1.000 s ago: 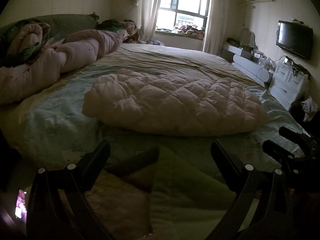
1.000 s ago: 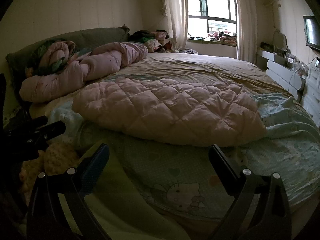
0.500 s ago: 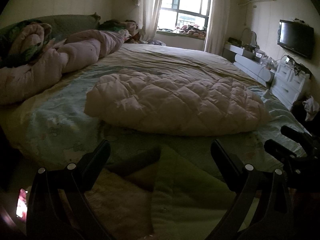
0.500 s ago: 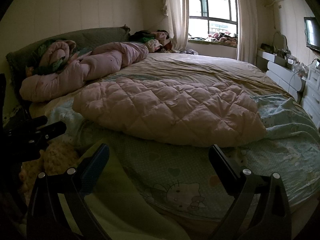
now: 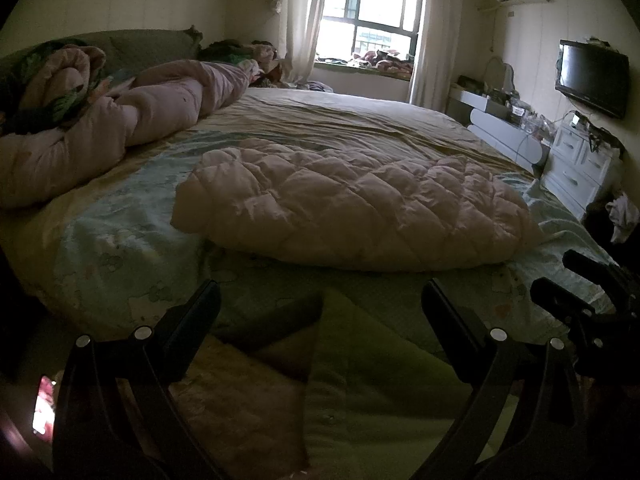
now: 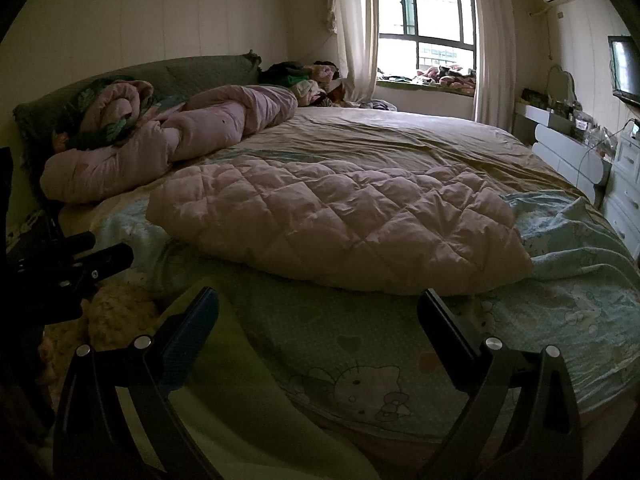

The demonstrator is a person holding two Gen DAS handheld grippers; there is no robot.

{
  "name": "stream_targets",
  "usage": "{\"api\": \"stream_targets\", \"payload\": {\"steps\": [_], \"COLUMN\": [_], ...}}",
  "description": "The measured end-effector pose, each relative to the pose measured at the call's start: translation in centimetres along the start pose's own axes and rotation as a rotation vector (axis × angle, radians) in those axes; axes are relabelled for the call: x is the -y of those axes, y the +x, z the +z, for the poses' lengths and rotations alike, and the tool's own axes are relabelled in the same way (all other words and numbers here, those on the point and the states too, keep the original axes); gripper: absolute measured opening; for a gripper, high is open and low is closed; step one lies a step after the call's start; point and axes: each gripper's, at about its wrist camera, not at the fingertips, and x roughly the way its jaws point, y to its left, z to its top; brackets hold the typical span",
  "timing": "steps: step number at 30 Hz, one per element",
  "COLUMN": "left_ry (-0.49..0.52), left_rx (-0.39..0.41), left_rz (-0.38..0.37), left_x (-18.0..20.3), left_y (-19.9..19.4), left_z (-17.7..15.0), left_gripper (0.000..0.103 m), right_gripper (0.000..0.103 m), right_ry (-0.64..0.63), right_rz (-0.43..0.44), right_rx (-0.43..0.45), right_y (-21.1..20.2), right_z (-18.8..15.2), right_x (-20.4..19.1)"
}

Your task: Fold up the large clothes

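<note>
A pale pink quilted garment (image 5: 352, 208) (image 6: 340, 216) lies in a puffy, flattish heap across the middle of the bed. Nearer me, at the bed's front edge, lies a green garment (image 5: 380, 380) (image 6: 240, 400) with a cream fleece lining (image 5: 240, 400) turned out. My left gripper (image 5: 320, 300) hangs open just above the green garment, holding nothing. My right gripper (image 6: 316, 304) is open too, over the sheet at the bed's edge, short of the pink garment. Each gripper shows at the edge of the other's view: the right gripper (image 5: 580, 292) and the left gripper (image 6: 80, 264).
The bed (image 6: 560, 320) has a light blue cartoon-print sheet. A rolled pink duvet (image 5: 132, 128) and bedding pile lie along the headboard at left. White drawers (image 5: 580, 172) and a wall TV (image 5: 592, 76) stand at right, a window (image 6: 428, 32) behind.
The left wrist view has drifted a little, so the pink garment sits slightly further right in it. The right view has hardly moved. Both grippers stay open.
</note>
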Motion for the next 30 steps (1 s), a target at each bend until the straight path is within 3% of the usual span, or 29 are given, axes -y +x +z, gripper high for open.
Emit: {"api": "stream_targets", "payload": {"steps": [24, 28, 30], "left_ry": [-0.035, -0.076, -0.098], "left_rx": [-0.042, -0.074, -0.088], "left_rz": [0.012, 0.059, 0.086], "left_x": [-0.6, -3.1, -5.3], "left_y": [1.0, 3.2, 4.7], "left_z": [-0.3, 1.0, 2.2], "left_gripper": [0.094, 0.094, 0.094], "right_gripper": [0.099, 0.099, 0.099], "right_ry": [0.063, 0.215, 0.354], "right_rz": [-0.047, -0.177, -0.343], "right_rx": [-0.009, 0.009, 0.015], "right_y": [-0.5, -1.0, -1.6], "right_z": [0.2, 0.1, -1.1], "right_x": [2.1, 8.2, 14.5]}}
